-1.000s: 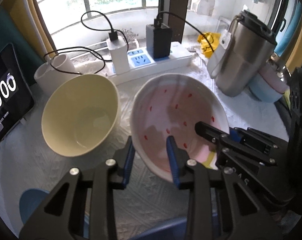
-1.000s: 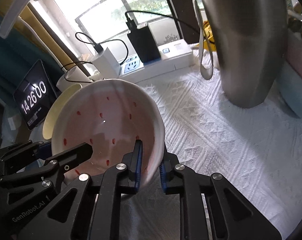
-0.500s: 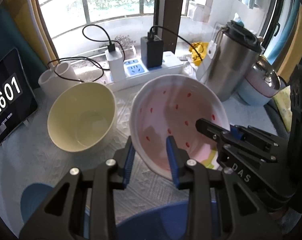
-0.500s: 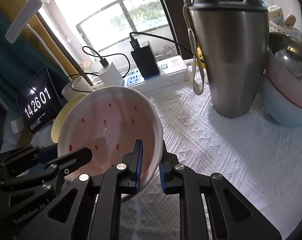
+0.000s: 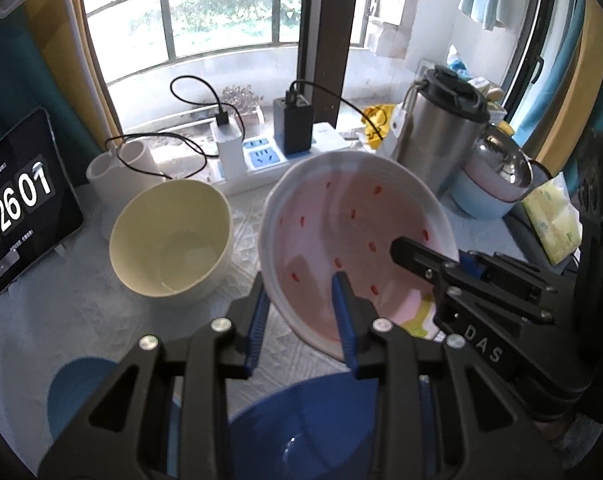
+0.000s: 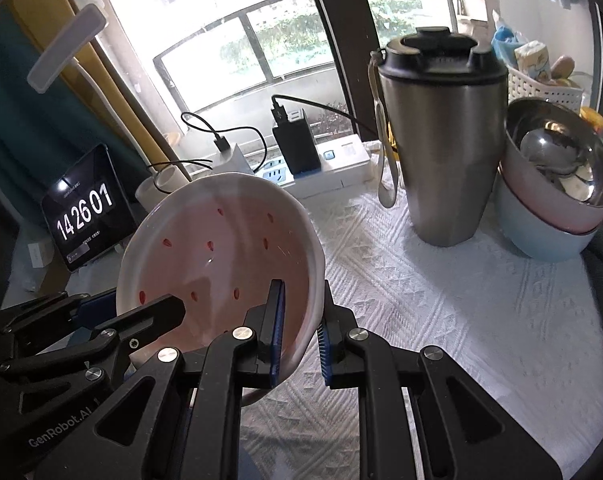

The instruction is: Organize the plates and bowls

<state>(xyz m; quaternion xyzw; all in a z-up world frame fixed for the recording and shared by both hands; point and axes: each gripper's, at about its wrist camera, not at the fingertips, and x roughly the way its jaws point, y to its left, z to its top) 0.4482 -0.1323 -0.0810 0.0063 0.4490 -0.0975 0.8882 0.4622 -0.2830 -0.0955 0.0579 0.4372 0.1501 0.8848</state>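
Both hand-held grippers have risen since the earlier frames, carrying the pink bowl (image 5: 353, 236) higher above the worktop (image 6: 481, 320), so more of the window and the steel tumbler's lid has come into both views.

The left hand-held gripper (image 5: 301, 312) is clamped on the bowl's near rim, one blue pad outside the wall and the other inside. The right hand-held gripper (image 6: 301, 324) is clamped on the opposite rim in the same way, with its pads close together on the thin wall. The bowl, pink inside with small red marks and white outside, hangs tilted between the two, clear of the white textured cloth on the worktop.

Just to the left of it in the left wrist view sits a cream bowl (image 5: 171, 240), upright on the cloth and apart from the pink one. Below the left gripper's fingers a dark blue bowl (image 5: 301, 420) shows, and a paler blue dish (image 5: 77, 384) lies at the lower left.

Farther back, a steel tumbler (image 6: 441, 152) with a black lid stands on the cloth, and beside it a steel bowl (image 6: 557, 156) is nested in a pink bowl on a light blue one. A white power strip (image 6: 325, 168) with plugged chargers runs along the window side, and a tablet (image 6: 85, 212) showing a clock leans at the left.
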